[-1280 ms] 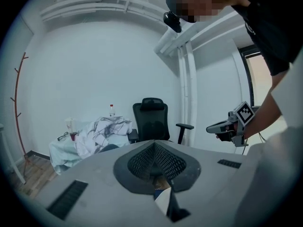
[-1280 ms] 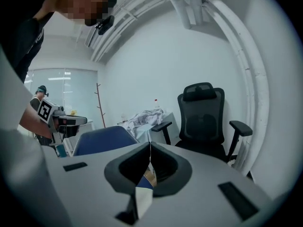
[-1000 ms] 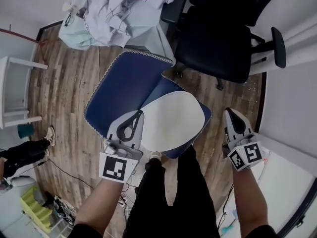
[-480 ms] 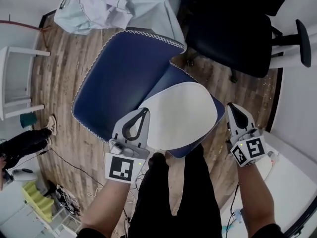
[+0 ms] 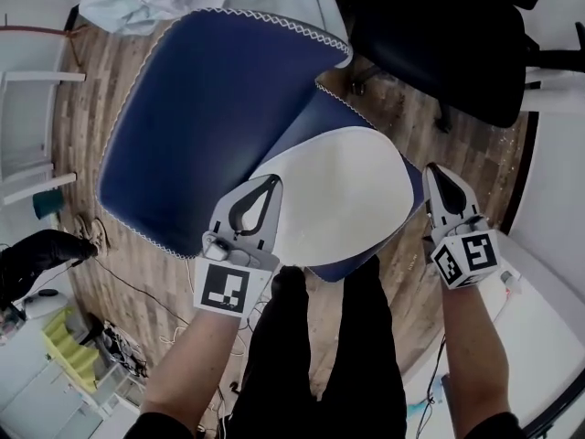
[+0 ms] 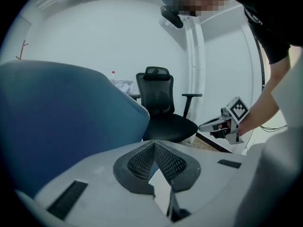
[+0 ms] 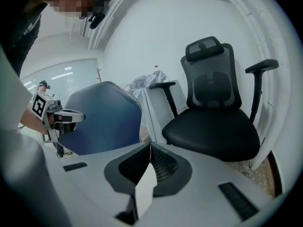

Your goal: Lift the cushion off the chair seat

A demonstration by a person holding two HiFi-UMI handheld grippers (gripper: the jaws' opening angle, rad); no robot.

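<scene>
Cushion (image 5: 334, 199): white pad, lying flat on the seat of the navy chair (image 5: 201, 126), between the two grippers, not lifted yet.
Feel: looks thin, soft and light, probably floppy, so likely to sag if grabbed at one spot only.
Where to grab: left and right edges, one gripper each, pinching the rim.
Left gripper (image 5: 271, 179): jaws pressed together, nothing in them, tip over the near left edge of the cushion from above, contact hard to call.
Right gripper (image 5: 431, 166): jaws pressed together too, empty, just off the right edge of the seat.
Changed since a second ago: both grippers lower and closer to the seat, chair much bigger in the head view, black office chair (image 5: 457, 53) pushed up into the far right corner.
</scene>
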